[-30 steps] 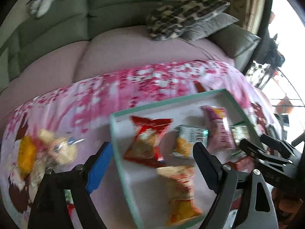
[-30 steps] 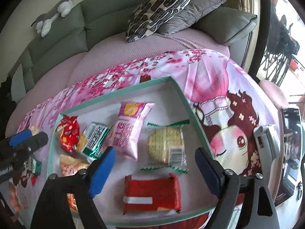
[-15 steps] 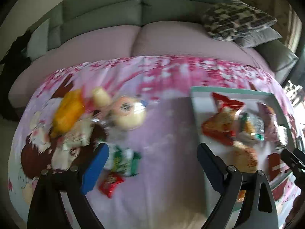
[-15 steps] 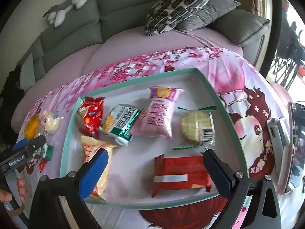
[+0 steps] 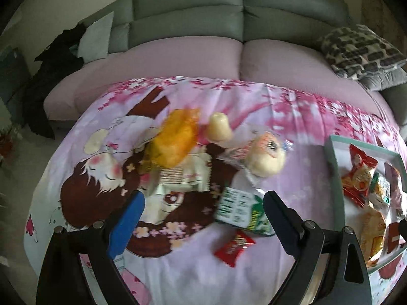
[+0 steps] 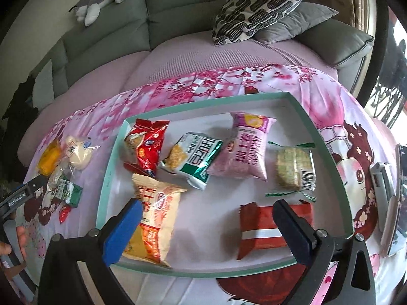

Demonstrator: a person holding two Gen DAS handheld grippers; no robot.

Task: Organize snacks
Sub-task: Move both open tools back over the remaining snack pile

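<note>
Left tongs (image 5: 201, 213) wide, empty, poised over loose wrapped snacks (image 5: 239, 211) on the cloth-covered tabletop's left end; right tongs (image 6: 207, 217) opening, empty, over teal-rimmed white tray (image 6: 108, 175), six packets filed.

A pink cartoon-print cloth (image 6: 292, 81) covers the bench. On its right part lies a teal-rimmed tray (image 6: 328, 150). To the left, loose on the cloth, lie an orange packet (image 5: 175, 139), pale buns (image 5: 264, 155), a green-and-white packet (image 5: 239, 211) and, nearest, a small red packet (image 5: 234, 247).
</note>
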